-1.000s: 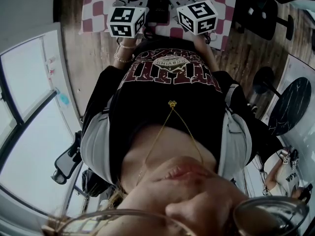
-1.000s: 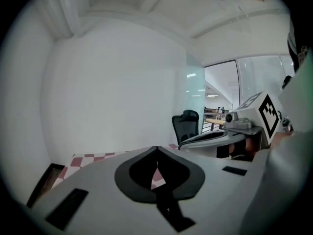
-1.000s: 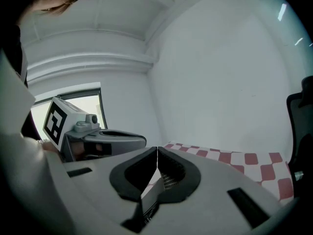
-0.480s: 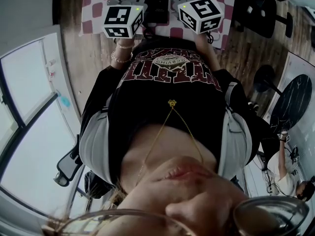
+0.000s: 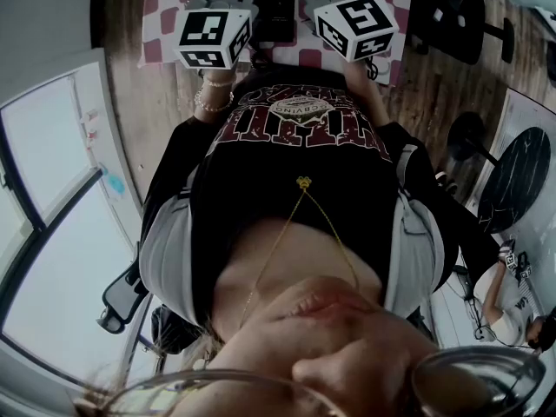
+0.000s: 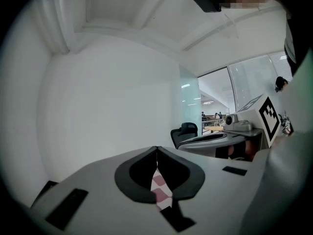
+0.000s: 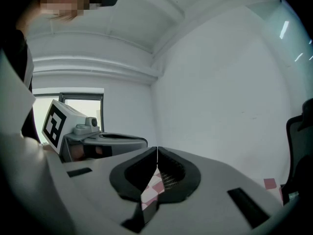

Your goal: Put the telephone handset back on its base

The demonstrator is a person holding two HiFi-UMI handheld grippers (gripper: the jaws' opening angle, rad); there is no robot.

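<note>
In the head view a dark, flat telephone lies on the red-and-white checked cloth at the top edge, between my two grippers; I cannot tell its handset from its base. The left gripper's marker cube and the right gripper's cube hang in front of my chest, their jaws running off the top of the frame. In the left gripper view my left gripper is shut with nothing in it and points almost level at a white wall. The right gripper is likewise shut and empty, with checked cloth showing below the pads.
A wooden floor surrounds the cloth. Office chairs stand at the top right, a round black table at the right, and large windows at the left. Another person is at the lower right. Each gripper view shows the other gripper's cube.
Both grippers have risen: their marker cubes look larger and sit a little higher in the head view. Their jaws have stayed shut. The person at the lower right has shifted.
</note>
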